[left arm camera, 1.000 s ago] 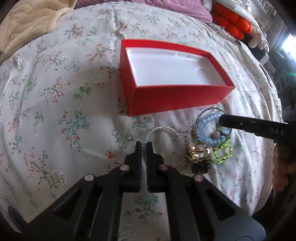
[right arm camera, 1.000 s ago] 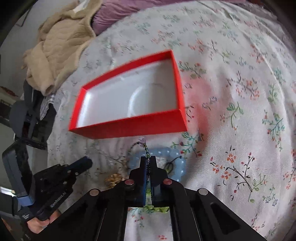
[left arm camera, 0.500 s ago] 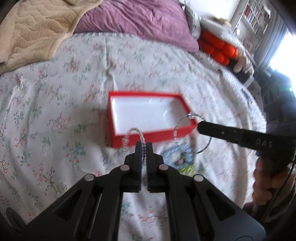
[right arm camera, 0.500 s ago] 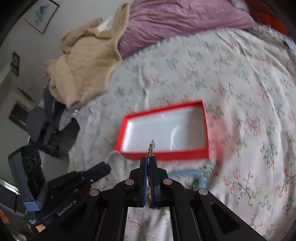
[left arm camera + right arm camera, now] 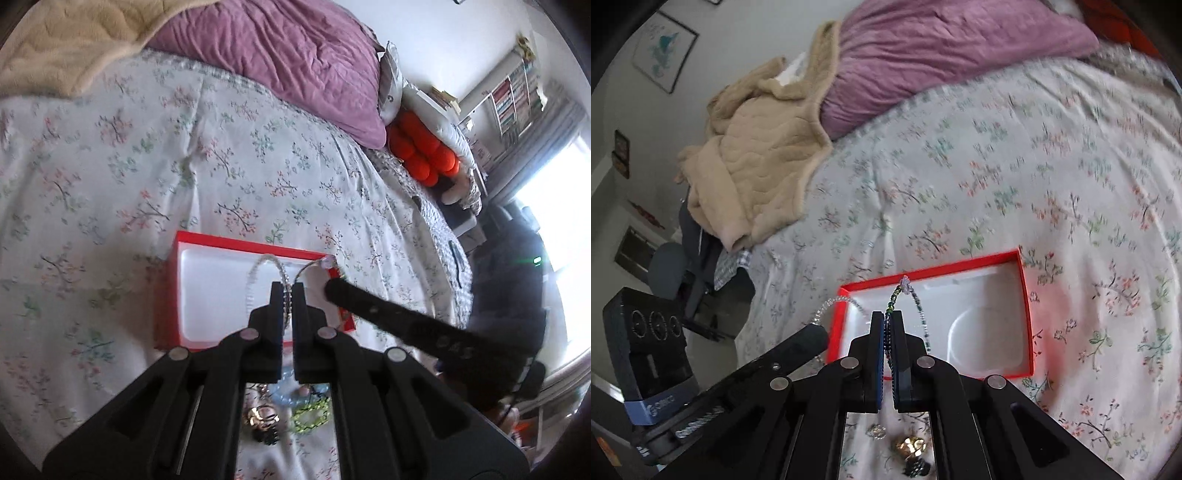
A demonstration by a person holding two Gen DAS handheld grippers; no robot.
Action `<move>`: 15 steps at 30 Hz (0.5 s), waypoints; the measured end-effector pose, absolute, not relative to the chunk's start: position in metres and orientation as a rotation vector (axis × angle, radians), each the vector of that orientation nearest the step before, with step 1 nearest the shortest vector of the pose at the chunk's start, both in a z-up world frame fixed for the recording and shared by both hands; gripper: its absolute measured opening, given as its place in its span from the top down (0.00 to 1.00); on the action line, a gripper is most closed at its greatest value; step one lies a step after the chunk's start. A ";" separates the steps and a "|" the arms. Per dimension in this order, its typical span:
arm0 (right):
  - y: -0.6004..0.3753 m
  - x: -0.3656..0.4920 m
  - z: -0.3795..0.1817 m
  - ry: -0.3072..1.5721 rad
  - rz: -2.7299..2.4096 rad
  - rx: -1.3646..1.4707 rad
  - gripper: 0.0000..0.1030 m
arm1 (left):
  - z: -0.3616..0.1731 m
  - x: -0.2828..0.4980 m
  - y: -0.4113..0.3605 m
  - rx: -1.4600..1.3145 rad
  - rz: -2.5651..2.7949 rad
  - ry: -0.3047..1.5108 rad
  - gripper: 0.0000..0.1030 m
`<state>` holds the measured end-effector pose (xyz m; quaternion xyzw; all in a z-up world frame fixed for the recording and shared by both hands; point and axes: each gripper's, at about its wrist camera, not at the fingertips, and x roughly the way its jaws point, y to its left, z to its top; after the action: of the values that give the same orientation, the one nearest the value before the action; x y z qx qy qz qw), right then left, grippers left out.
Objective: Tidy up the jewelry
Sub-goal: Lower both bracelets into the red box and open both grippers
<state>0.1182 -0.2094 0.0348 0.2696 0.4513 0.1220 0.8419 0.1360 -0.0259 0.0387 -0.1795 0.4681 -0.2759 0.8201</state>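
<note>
A red box (image 5: 173, 280) with a white inside lies open on the flowered bedspread; it also shows in the right wrist view (image 5: 1025, 295). My left gripper (image 5: 287, 291) is shut on a silver beaded bracelet (image 5: 255, 273) and holds it above the box. My right gripper (image 5: 888, 319) is shut on a dark green beaded bracelet (image 5: 916, 299) with a pale charm, also above the box. The right gripper shows in the left wrist view (image 5: 332, 286) beside the left one. More jewelry lies on the bed below: a gold piece (image 5: 910, 445), a yellow-green bracelet (image 5: 310, 415) and a blue bracelet (image 5: 286, 389).
A purple duvet (image 5: 288, 51) and a beige blanket (image 5: 757, 155) lie at the head of the bed. An orange cushion (image 5: 421, 155) sits at the right edge. A dark speaker (image 5: 646, 347) and a chair (image 5: 672, 273) stand beside the bed.
Both grippers have lifted their bracelets off the bed and risen well above it, moving from the jewelry pile to over the red box.
</note>
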 end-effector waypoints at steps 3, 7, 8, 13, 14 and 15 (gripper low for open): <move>-0.213 0.124 0.022 0.979 0.245 0.582 0.97 | 0.029 0.142 -0.027 -0.396 -0.591 1.023 0.96; -0.221 0.127 0.012 0.994 0.212 0.579 0.97 | 0.018 0.148 -0.027 -0.386 -0.558 1.046 0.96; -0.223 0.128 0.010 0.998 0.203 0.577 0.97 | 0.016 0.149 -0.028 -0.371 -0.546 1.049 0.96; -0.232 0.127 0.004 1.006 0.172 0.566 0.97 | 0.010 0.151 -0.031 -0.287 -0.489 1.049 0.96; -0.233 0.127 0.004 1.006 0.166 0.563 0.97 | 0.009 0.152 -0.032 -0.270 -0.480 1.046 0.96; -0.233 0.127 0.004 1.006 0.158 0.557 0.97 | 0.008 0.152 -0.033 -0.257 -0.473 1.044 0.96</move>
<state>0.1270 -0.2334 0.0038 0.2632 0.4754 0.0748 0.8361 0.1523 -0.0326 0.0081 -0.1214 0.4923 -0.2230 0.8326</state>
